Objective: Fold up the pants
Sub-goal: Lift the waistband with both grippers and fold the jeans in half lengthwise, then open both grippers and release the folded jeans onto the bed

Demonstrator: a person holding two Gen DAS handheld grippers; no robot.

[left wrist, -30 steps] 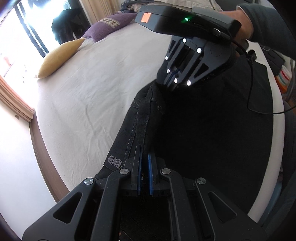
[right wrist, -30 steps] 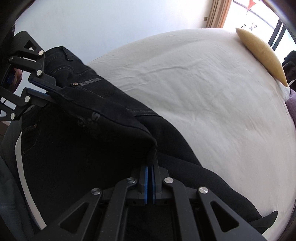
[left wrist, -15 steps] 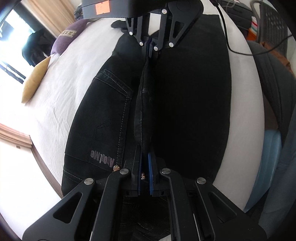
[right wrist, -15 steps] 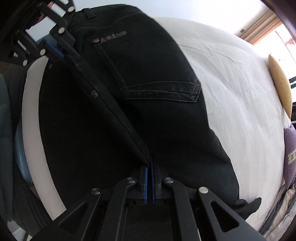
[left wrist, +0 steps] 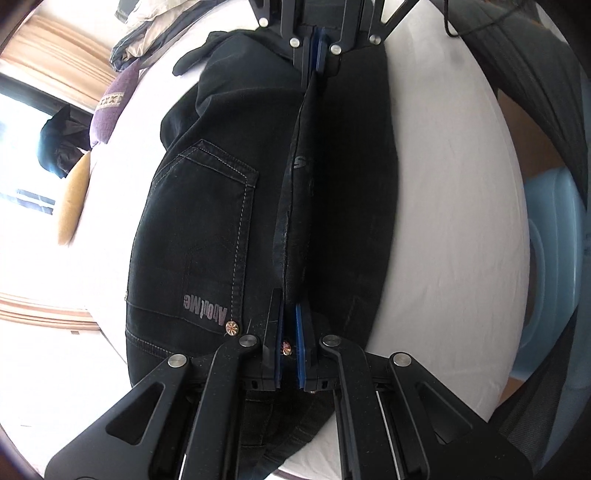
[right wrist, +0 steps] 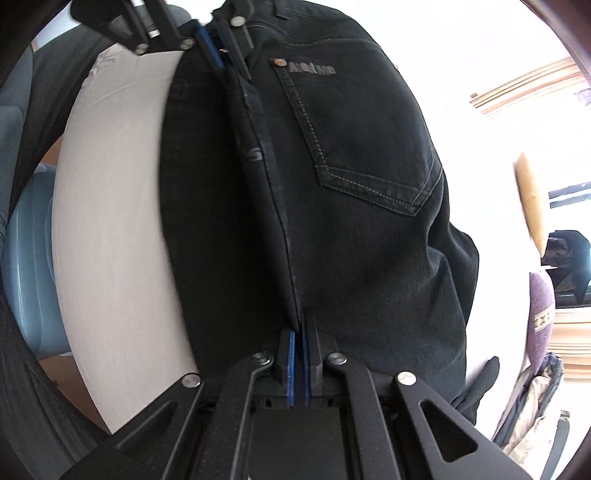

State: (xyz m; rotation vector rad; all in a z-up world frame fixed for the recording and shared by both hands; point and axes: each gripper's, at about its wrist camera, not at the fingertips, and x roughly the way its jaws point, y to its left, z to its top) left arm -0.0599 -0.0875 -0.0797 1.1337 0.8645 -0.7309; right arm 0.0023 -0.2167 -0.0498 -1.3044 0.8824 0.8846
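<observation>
Black jeans (left wrist: 199, 236) with a stitched back pocket lie on the white bed (left wrist: 450, 221), also in the right wrist view (right wrist: 362, 155). A folded edge (left wrist: 295, 221) is stretched taut between the two grippers. My left gripper (left wrist: 290, 314) is shut on the waistband end of that edge. My right gripper (right wrist: 298, 328) is shut on the far end of it. Each gripper shows opposite in the other's view: the right one (left wrist: 317, 48), the left one (right wrist: 218, 40).
A yellow pillow (left wrist: 74, 195) and a purple pillow (left wrist: 110, 107) lie on the bed's far side. A pale blue bin (left wrist: 554, 273) stands beside the bed edge. Loose clothes (left wrist: 155, 29) are piled past the pant legs.
Both grippers have lifted and pulled apart, stretching the held edge straight. The jeans have swung over so the back pocket side now lies flat on the bed.
</observation>
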